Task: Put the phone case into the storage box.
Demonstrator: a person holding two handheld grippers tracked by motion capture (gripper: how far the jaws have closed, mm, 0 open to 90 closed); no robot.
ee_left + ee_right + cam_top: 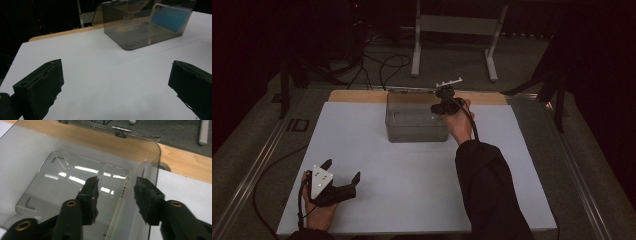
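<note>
High view: right gripper (445, 106) at clear box (412, 125); left gripper (343, 170) gapes empty. Left gripper view: blue-faced phone (170, 17) leans inside. Right gripper view: parted jaws straddle phone (123, 205), not pressing

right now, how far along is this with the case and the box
Done: the case stands inside the box, leaning on a side wall. In hand: the right gripper is over the box with its jaws either side of the case's top edge, apart and not pressing. The left gripper rests open on the table. Left: probably drawing the right gripper clear and perhaps closing the lid, which stands open.
</note>
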